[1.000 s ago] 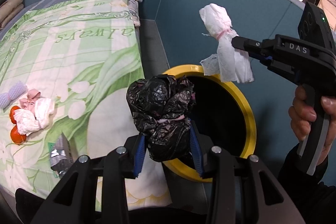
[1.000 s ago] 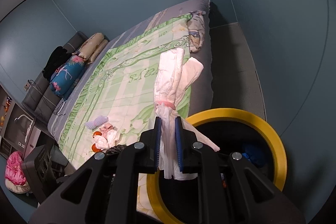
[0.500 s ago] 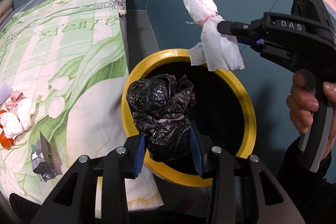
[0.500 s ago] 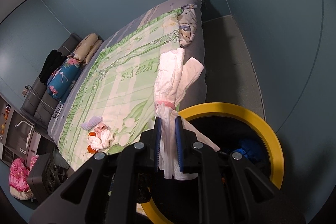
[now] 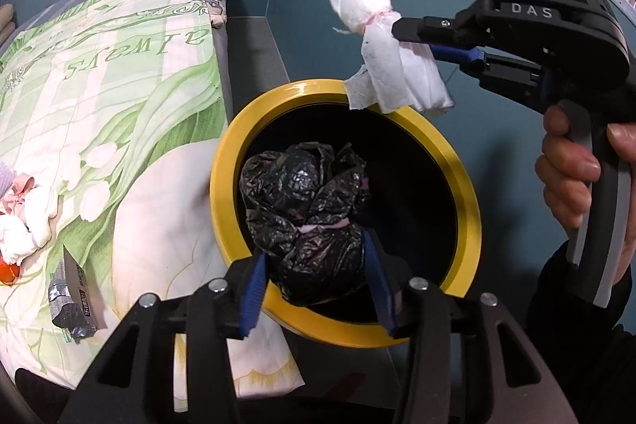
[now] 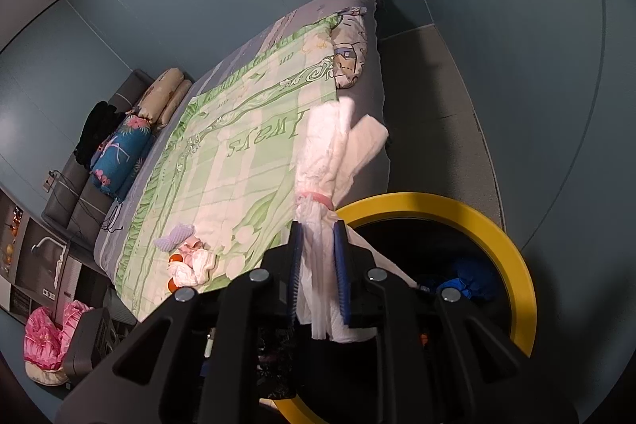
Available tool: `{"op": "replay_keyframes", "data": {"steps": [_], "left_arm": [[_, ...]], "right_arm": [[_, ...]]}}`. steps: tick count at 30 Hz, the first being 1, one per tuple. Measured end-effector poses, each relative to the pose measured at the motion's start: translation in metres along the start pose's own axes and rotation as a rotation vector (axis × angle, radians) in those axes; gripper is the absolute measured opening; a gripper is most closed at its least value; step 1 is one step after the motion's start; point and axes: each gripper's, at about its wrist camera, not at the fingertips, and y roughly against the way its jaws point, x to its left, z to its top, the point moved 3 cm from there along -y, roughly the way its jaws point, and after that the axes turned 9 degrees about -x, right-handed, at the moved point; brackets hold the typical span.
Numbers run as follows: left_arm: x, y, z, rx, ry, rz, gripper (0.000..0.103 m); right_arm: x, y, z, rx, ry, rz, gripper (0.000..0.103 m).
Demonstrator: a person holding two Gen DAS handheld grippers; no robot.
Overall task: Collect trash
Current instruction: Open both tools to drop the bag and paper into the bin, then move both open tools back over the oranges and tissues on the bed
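Covering the left of both views, bed (image 5: 119, 86): green and white floral quilt, lettering on it; it stands against a blue wall.
Bin (image 5: 222, 185): round, yellow rim, dark inside, on the floor just beside the bed's near corner. In the right wrist view something blue (image 6: 473, 277) lies inside it.
Right claw (image 5: 413, 34): black, held by a hand (image 5: 568, 177) on its grip, reaching in from the right above the bin's far rim. Its jaws have just been opening a little, but they stand narrow and the blue pads (image 6: 341, 265) press on the white bundle from both sides.
Left claw (image 5: 314, 249): pointed down over the bin's near rim. Its jaws have just been opening and stand about half spread. The black bag sits between the pads; the right pad touches it, while the left pad looks just clear of it, so the grip is loose.
Black bag (image 5: 306, 201): crumpled plastic, a pink band around its middle, above the bin's mouth.
White bundle (image 5: 389, 66): tissue tied with a pink band, sticking out past the right claw's tips, over the bin's far rim.
Trash pile (image 5: 24, 225): white and pink wads beside something orange on the quilt, well apart from the bin.
Foil wrapper (image 5: 71, 301): silver, on the quilt near the trash pile.
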Motion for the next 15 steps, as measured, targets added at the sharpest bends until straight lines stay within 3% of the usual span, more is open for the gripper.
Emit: {"op": "replay_keyframes", "data": {"steps": [6, 15], "left_arm": [[-0.001, 0.005, 0.0, -0.018, 0.009, -0.012, 0.065], [0.016, 0.023, 0.005, -0.065, 0.043, 0.022, 0.076]], "right_arm": [[-0.005, 0.004, 0.002, -0.017, -0.017, 0.003, 0.029], [0.005, 0.008, 0.004, -0.026, -0.006, 0.05, 0.044]]}}
